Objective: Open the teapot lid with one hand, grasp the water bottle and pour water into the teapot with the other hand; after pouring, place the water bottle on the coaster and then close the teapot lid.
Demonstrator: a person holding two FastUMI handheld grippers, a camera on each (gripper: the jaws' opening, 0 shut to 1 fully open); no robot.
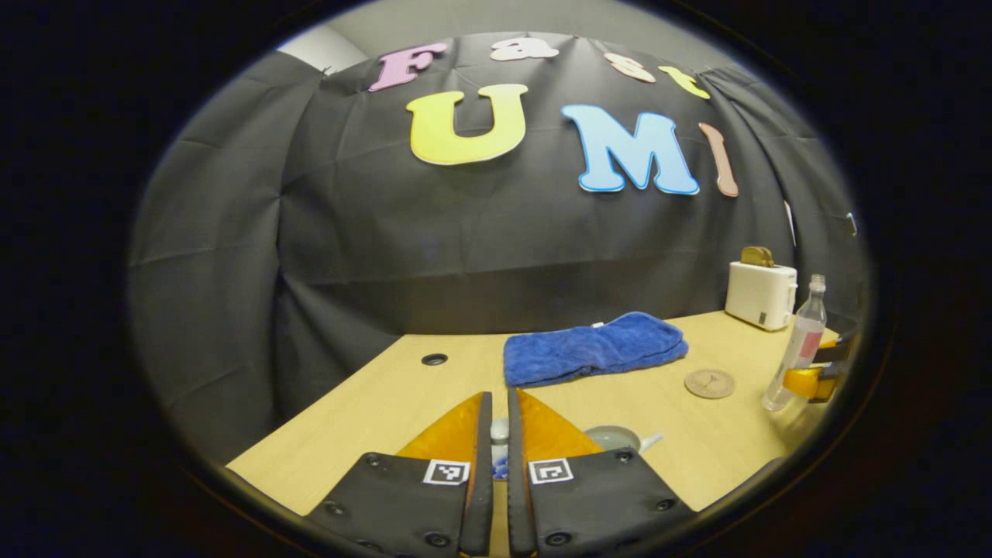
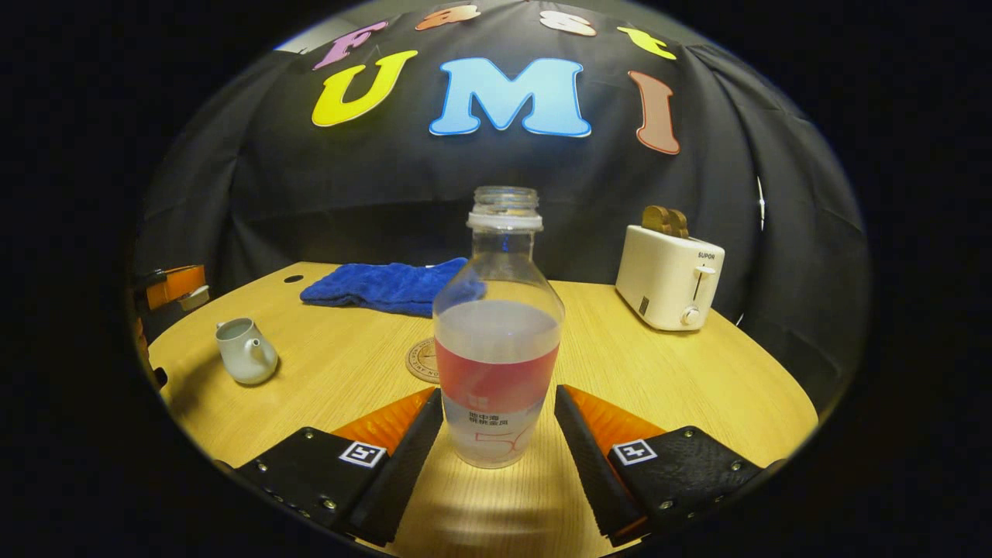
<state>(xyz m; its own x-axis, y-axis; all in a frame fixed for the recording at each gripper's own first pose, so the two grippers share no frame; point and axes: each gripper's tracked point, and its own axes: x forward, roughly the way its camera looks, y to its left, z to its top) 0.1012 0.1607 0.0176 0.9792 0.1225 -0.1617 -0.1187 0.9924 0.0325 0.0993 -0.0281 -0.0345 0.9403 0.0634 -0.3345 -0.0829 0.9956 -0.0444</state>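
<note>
The biggest risk sits with the water bottle [image 2: 497,333]: it is uncapped, tall, clear plastic, about half full, and stands on the wooden table [image 2: 697,387] between the spread fingers of the right gripper [image 2: 497,403]; the left finger looks close to or touching its wall, the right one apart, so an uneven close could tip it or slosh water from the wide neck. Next, the left gripper [image 1: 500,434] is nearly closed on a small pale knob, which I judge to be the teapot lid [image 1: 500,428], held above the open teapot [image 1: 612,438]; glazed ceramic is slick, and a slack pinch could drop it. The teapot [image 2: 246,353] is small, rounded and grey, with a short spout and a narrow mouth, so pouring may spill. The coaster [image 2: 422,360], a flat round disc, lies just behind the bottle. A plush blue towel [image 2: 387,285] and a boxy cream toaster [image 2: 670,279] stand farther back.
</note>
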